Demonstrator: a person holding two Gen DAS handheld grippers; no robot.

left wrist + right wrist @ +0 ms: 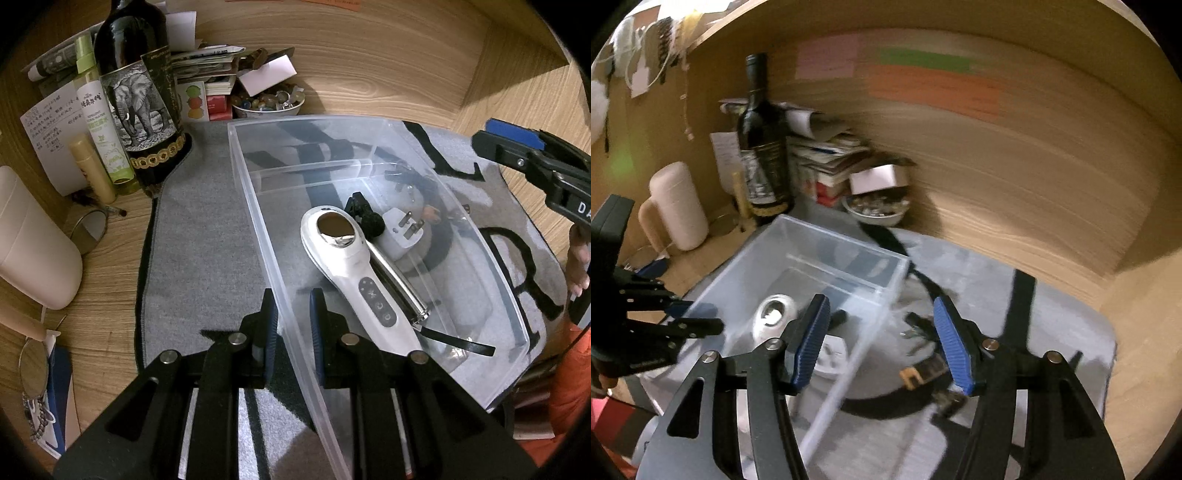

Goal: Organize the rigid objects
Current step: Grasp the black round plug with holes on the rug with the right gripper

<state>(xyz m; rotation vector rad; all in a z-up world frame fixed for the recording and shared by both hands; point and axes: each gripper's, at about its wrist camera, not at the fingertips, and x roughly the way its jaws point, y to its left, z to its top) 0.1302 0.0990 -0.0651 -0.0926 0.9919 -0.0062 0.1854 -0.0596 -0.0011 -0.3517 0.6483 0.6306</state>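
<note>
A clear plastic bin [310,120] with a divider stands on a grey mat [207,229]. Inside it lie a white handheld device [354,273], a white plug adapter [402,232], a small black clip [365,214] and a metal tool [399,284]. My left gripper [291,325] is shut on the bin's near left wall. My right gripper [882,347] hangs open above the bin's right wall [849,369] with nothing between its fingers. It also shows as the right gripper [509,147] at the far right. A black belt with a buckle [923,369] lies on the mat outside the bin.
A dark wine bottle [140,92], a spray bottle [99,118] and a white container [33,236] stand left of the mat. A bowl of small stones [269,103] and stacked papers [210,66] sit behind the bin. Wooden walls close the back and right.
</note>
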